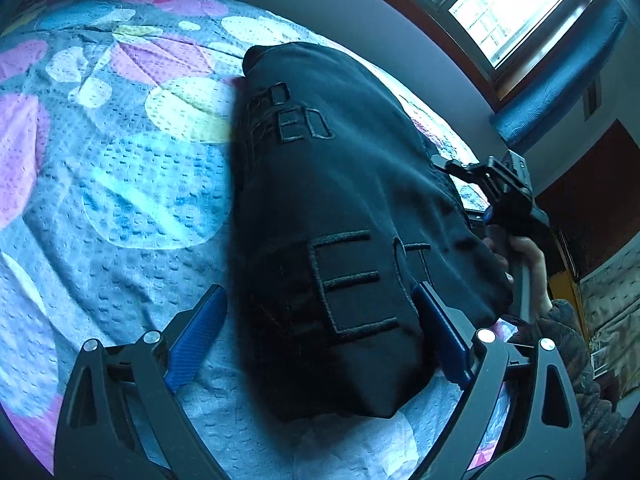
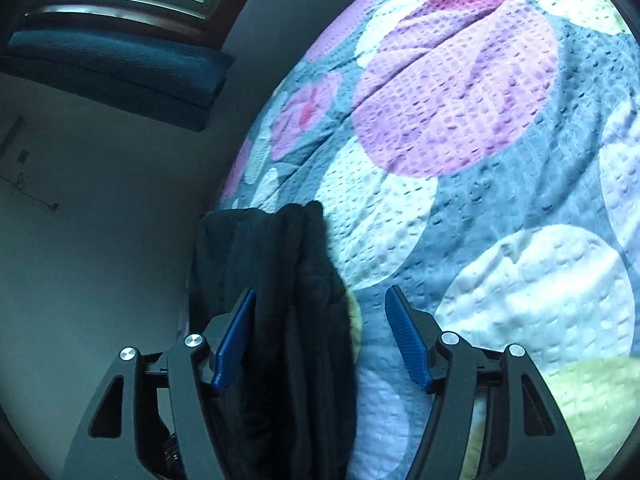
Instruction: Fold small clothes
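Observation:
A black garment point(image 1: 340, 208) with dark embroidered letters lies folded on the patterned bedspread point(image 1: 120, 184). My left gripper point(image 1: 320, 304) is open, its blue pads either side of the garment's near end, not clamped on it. In the right wrist view the same garment point(image 2: 280, 300) shows as stacked dark folds running between the open fingers of my right gripper point(image 2: 320, 304), close to the left pad point(image 2: 234, 344). The right gripper point(image 1: 500, 196) and the hand holding it also appear at the garment's far right edge in the left wrist view.
The bedspread point(image 2: 480, 160) has large pink, white and yellow circles on blue. A grey wall point(image 2: 100, 220) and a window point(image 1: 500, 4) with a blue cushioned ledge point(image 2: 112, 68) lie beyond the bed edge.

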`<state>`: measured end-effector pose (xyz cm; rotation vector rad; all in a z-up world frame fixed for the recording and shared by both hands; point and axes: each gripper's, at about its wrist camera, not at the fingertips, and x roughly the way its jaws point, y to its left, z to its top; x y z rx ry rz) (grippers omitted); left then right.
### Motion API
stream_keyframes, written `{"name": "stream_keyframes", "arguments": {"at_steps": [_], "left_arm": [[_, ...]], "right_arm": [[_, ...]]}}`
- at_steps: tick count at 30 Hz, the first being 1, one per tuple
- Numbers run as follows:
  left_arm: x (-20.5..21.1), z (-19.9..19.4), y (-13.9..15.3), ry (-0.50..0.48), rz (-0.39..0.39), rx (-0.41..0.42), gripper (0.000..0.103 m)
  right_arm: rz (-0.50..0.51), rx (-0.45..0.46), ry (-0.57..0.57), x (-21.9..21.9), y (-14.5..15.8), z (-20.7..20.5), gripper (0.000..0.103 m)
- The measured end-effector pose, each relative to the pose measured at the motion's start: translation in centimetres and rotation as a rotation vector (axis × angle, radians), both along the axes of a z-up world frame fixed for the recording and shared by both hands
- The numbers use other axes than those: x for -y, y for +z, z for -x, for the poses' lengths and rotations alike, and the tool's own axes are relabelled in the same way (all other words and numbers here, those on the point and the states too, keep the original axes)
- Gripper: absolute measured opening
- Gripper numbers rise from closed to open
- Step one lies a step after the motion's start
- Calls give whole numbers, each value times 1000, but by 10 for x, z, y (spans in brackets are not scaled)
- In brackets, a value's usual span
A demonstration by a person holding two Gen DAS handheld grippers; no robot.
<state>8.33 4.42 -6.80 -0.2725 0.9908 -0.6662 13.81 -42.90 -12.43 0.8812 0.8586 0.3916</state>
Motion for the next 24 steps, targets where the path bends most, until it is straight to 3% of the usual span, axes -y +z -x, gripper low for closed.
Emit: {"name": "stream_keyframes", "arguments": {"at_steps": [8,12,15,24], "left_arm": [[1,5,4,26,-22,24,95],[5,17,12,55,-89,83,95],[7,29,17,79,-131,120,95],[3,65,20,143,-232,146,96]], "right_arm": [[71,16,-106,16,9,40,66],[118,28,-107,10,10,82,74],[83,20,-133,13,5,114,76],[152,12,-133,-3,4,170,84]]}}
